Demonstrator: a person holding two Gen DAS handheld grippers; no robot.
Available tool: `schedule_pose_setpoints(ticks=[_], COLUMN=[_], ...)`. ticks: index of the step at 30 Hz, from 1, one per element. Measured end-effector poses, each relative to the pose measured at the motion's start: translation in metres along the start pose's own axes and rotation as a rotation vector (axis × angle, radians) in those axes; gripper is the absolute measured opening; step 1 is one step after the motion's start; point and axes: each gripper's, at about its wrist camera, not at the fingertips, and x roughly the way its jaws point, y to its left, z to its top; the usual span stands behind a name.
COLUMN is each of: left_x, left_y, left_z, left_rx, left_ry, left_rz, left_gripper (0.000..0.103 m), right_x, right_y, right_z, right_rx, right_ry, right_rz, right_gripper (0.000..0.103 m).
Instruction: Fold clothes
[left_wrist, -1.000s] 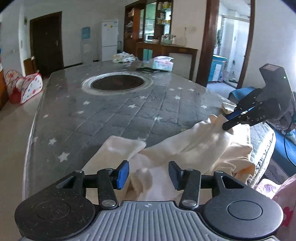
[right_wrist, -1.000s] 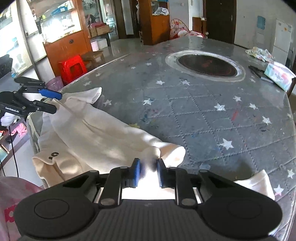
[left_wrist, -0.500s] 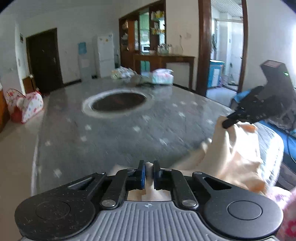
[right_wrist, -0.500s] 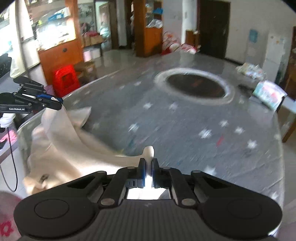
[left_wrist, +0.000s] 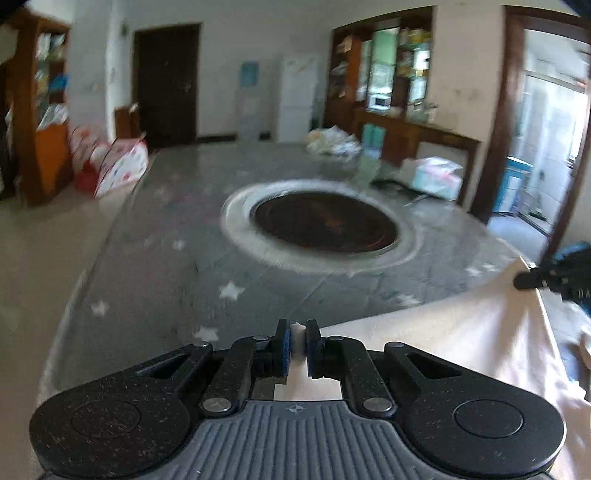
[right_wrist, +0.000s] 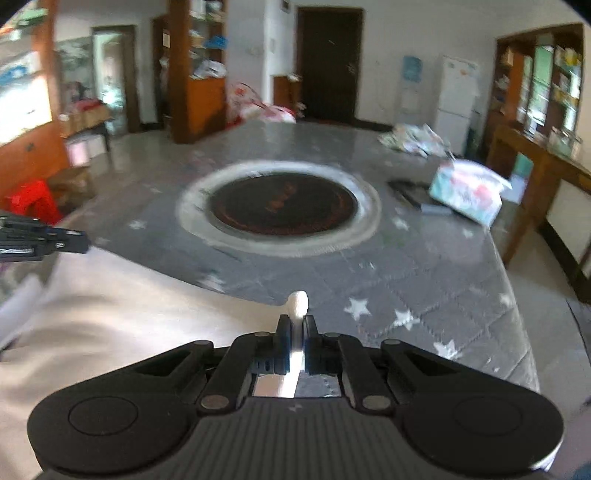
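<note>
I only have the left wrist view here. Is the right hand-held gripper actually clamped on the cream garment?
Observer: Yes, the right hand-held gripper is shut on the cream garment; a nub of cloth pokes out past its fingertips.
Operator: Anything beside the tissue pack?
Observer: A flat dark object lies just left of the tissue pack.
Operator: What's off the table's left edge?
Observer: A red stool stands on the floor there.

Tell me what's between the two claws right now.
The cream garment stretches between them, pinched by the left claw and the right claw; both views show it spanning from one to the other.
</note>
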Motion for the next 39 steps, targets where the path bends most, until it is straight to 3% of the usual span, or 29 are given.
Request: schedule_pose_setpoints(ticks=[4, 7, 16, 21, 24, 25, 28, 32, 39], left_x=[0.000, -0.020, -0.081, -0.086, -0.092, -0.095, -0.104, -0.124, -0.201], left_y=[0.014, 0.025, 0.003, -0.010, -0.007, -0.005, 0.000, 0.011, 0.048], left_z=[-0.004, -0.008, -0.063, -0.085, -0.092, -0.094, -0.103, -0.112, -0.148], left_rx=[-0.052, -0.075, 0.026, 0.092, 0.086, 0.087, 0.087, -0.011, -0.363], left_ry=[0.017, 0.011, 0.083, 0.115, 0.097, 0.092, 0.075, 0.011, -0.210], left_rz=[0.033, 0.054, -0.052, -0.018, -0.021, -0.017, 0.003, 0.115, 0.334], left_gripper=[0.016, 0.024, 0.036, 0.035, 0.029, 0.022, 0.006, 0.004, 0.004], right_x=[0.022, 0.006, -0.025, -0.040, -0.043, -0.040, -0.034, -0.034, -0.035], right_y=[-0.002, 0.003, 0.043, 0.068, 0.075, 0.075, 0.074, 0.074, 0.077], right_z=[-0.008, -0.010, -0.032, -0.045, -0.052, -0.052, -0.059, -0.060, -0.060], right_rx=[0.002, -0.025, -0.122, -0.178, -0.174, -0.166, -0.152, -0.138, -0.139], right_ry=[0.043, 0.010, 0.025, 0.041, 0.053, 0.061, 0.075, 0.079, 0.081], right_rz=[-0.020, -0.015, 0.094, 0.161, 0.173, 0.172, 0.167, 0.156, 0.133], right_gripper=[0.009, 0.013, 0.033, 0.035, 0.037, 0.041, 0.042, 0.044, 0.047])
